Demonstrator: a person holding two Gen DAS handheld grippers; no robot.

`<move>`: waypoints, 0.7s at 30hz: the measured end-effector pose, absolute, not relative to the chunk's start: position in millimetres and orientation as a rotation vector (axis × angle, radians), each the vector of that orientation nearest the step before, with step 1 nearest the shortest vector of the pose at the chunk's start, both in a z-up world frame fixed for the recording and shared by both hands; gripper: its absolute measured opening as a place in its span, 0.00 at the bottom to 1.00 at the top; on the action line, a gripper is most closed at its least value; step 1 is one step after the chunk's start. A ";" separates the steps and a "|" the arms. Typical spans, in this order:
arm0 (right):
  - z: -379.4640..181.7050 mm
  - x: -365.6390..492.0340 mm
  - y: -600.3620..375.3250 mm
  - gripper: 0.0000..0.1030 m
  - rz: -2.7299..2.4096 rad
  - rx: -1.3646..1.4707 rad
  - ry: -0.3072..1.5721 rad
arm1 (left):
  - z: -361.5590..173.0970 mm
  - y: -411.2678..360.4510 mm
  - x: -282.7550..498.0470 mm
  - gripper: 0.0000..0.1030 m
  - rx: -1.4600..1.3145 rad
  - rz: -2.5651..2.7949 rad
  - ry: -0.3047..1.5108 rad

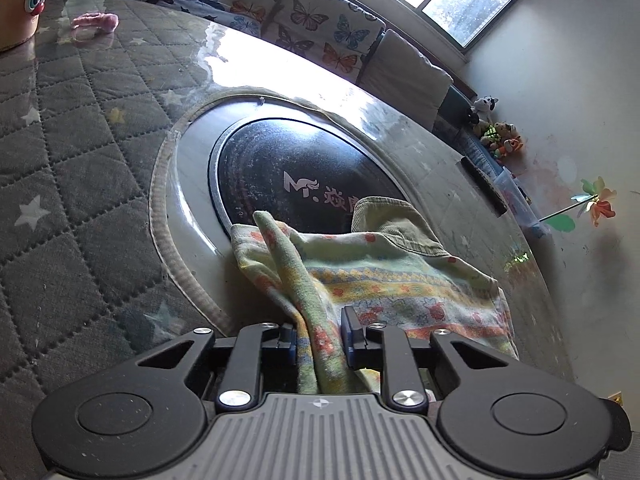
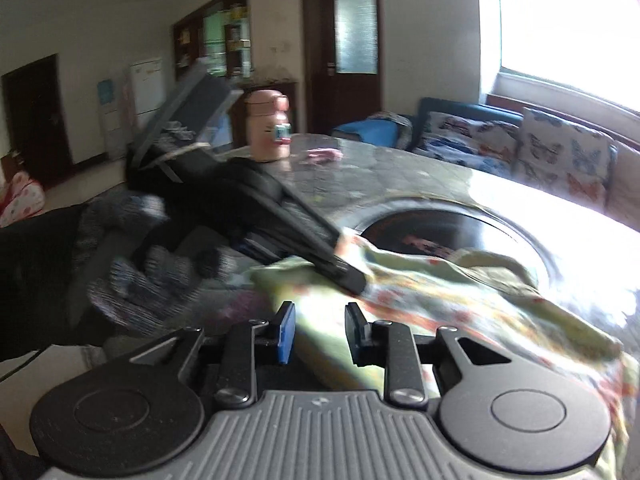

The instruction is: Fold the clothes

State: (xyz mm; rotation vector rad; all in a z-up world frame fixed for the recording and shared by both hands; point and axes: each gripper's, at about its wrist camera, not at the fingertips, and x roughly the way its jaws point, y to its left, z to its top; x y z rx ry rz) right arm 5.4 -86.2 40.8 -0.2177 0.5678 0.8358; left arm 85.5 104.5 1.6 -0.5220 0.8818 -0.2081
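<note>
Both jaws differ: left gripper (image 1: 320, 336) pinches a fold of the pale green flower-patterned cloth garment (image 1: 392, 280); right gripper (image 2: 320, 330) stands slightly parted, gripping nothing, above it.

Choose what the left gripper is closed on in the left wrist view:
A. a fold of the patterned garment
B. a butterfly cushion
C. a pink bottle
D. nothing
A: the left gripper has a bunched fold of the patterned garment pinched between its jaws.
</note>
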 end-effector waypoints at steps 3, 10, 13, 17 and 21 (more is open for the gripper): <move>38.4 13.8 -102.8 0.24 0.759 -0.190 0.583 | 1.5 104.5 86.1 0.22 -0.524 -0.208 0.882; 19.6 59.8 -148.5 0.24 0.527 -0.104 0.646 | 1.6 104.0 86.4 0.22 -0.519 -0.206 0.884; 8.7 74.1 -167.1 0.24 0.450 -0.107 0.671 | 1.8 103.1 86.8 0.22 -0.512 -0.205 0.884; 0.9 87.4 -189.0 0.24 0.354 -0.114 0.673 | 1.7 102.9 87.1 0.22 -0.505 -0.205 0.884; 3.0 96.3 -209.4 0.29 0.274 -0.088 0.650 | 1.9 100.9 87.7 0.22 -0.491 -0.201 0.883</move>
